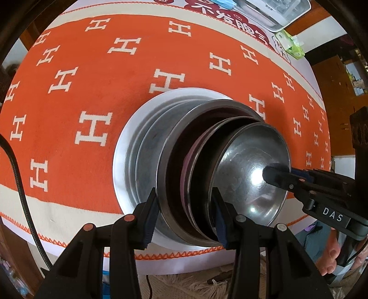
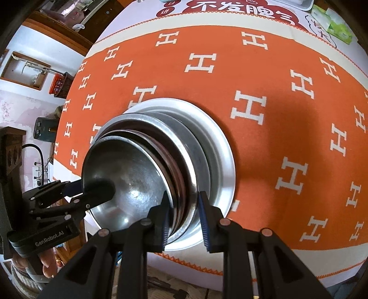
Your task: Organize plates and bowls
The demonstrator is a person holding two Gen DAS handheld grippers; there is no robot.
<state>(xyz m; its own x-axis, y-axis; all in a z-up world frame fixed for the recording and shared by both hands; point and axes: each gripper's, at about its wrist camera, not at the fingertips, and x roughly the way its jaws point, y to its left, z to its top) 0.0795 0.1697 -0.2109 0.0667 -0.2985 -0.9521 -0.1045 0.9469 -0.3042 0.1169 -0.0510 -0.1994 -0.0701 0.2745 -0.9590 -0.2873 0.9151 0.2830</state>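
A nested stack of metal dishes sits on a white plate [image 1: 119, 161] on the orange cloth near the table's front edge. A steel bowl [image 1: 250, 174] is on top, above larger steel dishes [image 1: 170, 147]. My left gripper [image 1: 185, 209] straddles the rims of the stack's near side, one finger outside, one inside the top bowl. My right gripper [image 2: 184, 214] straddles the rims on the opposite side and shows in the left wrist view [image 1: 283, 177]. The stack also shows in the right wrist view [image 2: 138, 174], on the white plate [image 2: 225, 165].
The orange cloth with white H marks [image 1: 92, 92] covers the table. A metal tray [image 1: 276, 13] and a green packet [image 1: 291, 44] lie at the far edge. A black cable [image 1: 20, 184] hangs at the left. The table's front edge [image 1: 161, 255] is close below.
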